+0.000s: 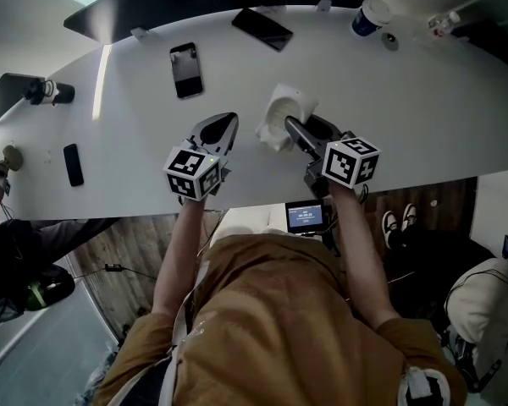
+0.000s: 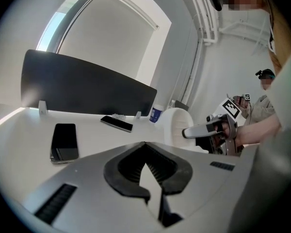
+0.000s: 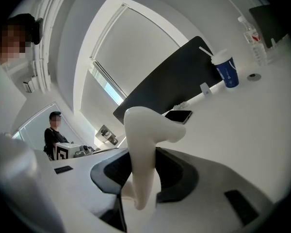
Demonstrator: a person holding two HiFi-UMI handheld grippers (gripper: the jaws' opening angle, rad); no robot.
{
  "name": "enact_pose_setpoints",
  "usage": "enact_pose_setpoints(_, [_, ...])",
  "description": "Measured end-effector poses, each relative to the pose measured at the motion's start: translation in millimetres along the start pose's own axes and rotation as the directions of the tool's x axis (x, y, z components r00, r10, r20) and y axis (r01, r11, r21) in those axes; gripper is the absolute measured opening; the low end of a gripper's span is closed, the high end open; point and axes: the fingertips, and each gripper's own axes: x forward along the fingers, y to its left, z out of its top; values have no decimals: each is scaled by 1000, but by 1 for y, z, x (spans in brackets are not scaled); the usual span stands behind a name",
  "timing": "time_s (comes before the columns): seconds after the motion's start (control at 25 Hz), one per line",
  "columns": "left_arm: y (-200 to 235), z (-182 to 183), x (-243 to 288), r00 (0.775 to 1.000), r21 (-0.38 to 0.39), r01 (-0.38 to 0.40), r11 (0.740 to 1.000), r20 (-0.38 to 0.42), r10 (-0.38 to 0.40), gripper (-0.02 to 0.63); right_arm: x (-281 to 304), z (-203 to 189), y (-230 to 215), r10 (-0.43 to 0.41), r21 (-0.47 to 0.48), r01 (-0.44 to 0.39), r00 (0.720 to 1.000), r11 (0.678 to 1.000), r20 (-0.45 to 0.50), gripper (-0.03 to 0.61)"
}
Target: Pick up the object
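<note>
White cup (image 1: 286, 115) lying nr front edge of white table (image 1: 423, 117). R gripper (image 1: 291, 125) clamping its wall, jaws part-open. L gripper (image 1: 226, 123) hovering beside, jaws together, empty. Phone (image 1: 186, 69) lying further back; black divider (image 2: 87, 89) running along far edge.

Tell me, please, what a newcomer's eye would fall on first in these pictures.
First, the glossy white curved plastic piece, clamped in the right gripper by the near edge of the long white table. Next, the left gripper beside it, shut and empty, and a black smartphone lying flat beyond it.
</note>
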Motion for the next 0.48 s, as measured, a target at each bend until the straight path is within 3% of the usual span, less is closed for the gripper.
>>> enact_pose_setpoints(0.48, [-1,23,-18,994,67,-73,995,82,68,5,-18,23,8,-39,-112,46,997,993,62,146])
